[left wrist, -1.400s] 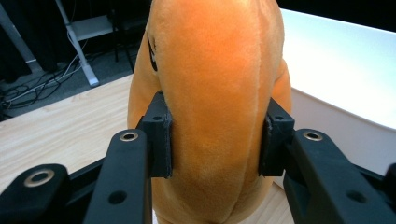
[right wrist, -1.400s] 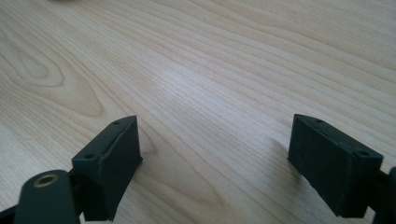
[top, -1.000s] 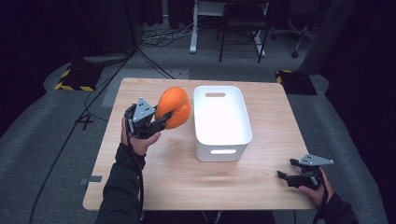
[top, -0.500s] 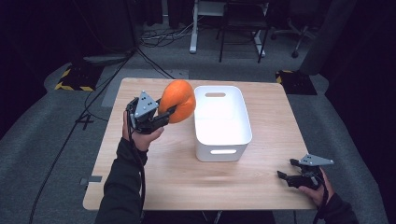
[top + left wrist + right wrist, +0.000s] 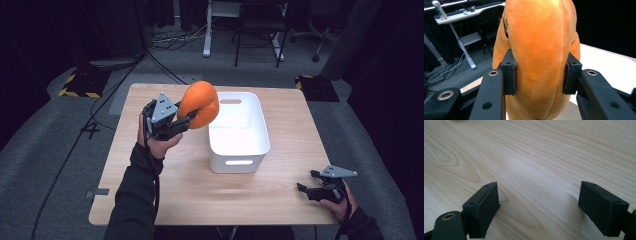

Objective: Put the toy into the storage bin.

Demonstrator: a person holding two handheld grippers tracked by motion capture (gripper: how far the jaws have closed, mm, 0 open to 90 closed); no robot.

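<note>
The orange plush toy [image 5: 199, 104] was a rounded, bulging soft item with a short, velvety nap, and the left gripper view showed 2 stitched seams running down its length and a small dark mark near its upper left side. It was held off the table [image 5: 200, 200], raised beside the left rim of the white bin [image 5: 239, 145] near that bin's far end, and overlapping the rim in the high view. The left gripper [image 5: 186, 119] was pinching the toy across its middle, both black pads [image 5: 509, 72] pressing into the fabric so that it dented at the contact. The bin was a rectangular tub of smooth white plastic with rounded corners and a slot handle cut into each of its 2 short ends. The table was a pale wood board with rounded corners, and its long, wavy grain was plain in the right gripper view. The right gripper [image 5: 306, 180] sat low at the table's near right corner, well apart from the bin, its 2 jaws spread wide with bare wood between them. The jaws of both grippers were matte black blocks with brass-coloured bushings. No brand, label or legible writing was seen on any item.
</note>
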